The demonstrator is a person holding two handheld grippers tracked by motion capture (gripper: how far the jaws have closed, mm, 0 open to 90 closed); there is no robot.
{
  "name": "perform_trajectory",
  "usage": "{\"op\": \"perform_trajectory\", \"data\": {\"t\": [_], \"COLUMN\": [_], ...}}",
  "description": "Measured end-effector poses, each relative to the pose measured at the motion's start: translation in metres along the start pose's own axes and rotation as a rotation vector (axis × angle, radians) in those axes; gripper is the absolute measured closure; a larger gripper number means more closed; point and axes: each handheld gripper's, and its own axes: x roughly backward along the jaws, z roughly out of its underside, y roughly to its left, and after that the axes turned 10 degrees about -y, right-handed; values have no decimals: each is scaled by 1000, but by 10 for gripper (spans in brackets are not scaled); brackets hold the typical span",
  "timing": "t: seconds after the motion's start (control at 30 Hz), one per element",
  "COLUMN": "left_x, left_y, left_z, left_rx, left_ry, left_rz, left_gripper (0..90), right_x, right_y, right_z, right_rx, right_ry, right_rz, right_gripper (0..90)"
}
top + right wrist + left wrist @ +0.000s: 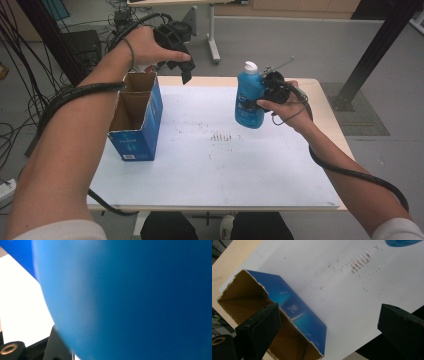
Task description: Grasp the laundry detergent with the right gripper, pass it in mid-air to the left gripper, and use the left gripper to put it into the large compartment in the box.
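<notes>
Blue bottle (249, 97) clamped in right claw (261, 95); left claw (329, 325) agape above box (294, 312).

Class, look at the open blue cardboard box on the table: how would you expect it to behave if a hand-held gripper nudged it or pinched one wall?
The blue cardboard box looks empty inside, so it is probably light and would slide or tip on the smooth white table rather than resist. Its torn top rim and thin walls suggest a pinched wall would flex or crumple. Standing tall on a narrow base, it likely topples if pushed high.
</notes>
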Motion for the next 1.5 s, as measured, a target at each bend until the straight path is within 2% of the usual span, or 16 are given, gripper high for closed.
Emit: {"op": "perform_trajectory", "data": {"t": [0.3, 0.57, 0.73, 1.07, 1.47, 1.5], "left_x": [11, 19, 19, 17, 17, 17], "left_y": [-3, -4, -5, -16, -18, -18], "left_z": [1, 4, 3, 0, -1, -1], "left_rx": [-85, -142, -161, -228, -260, -273], "left_ry": [-30, -55, -51, -42, -29, -29], "left_rz": [40, 50, 40, 35, 36, 41], "left_gripper": [51, 54, 54, 54, 53, 54], "right_x": [-28, -52, -64, -78, -90, -90], "right_y": [14, 26, 34, 45, 58, 58], "right_z": [-14, -22, -25, -31, -33, -33], "right_rx": [34, 80, 103, 148, 189, 190], "right_ry": [5, 17, 12, 11, 8, 5], "right_rz": [-95, -175, -225, -261, -317, -324], "right_gripper": [439, 439, 439, 439, 439, 438]}}
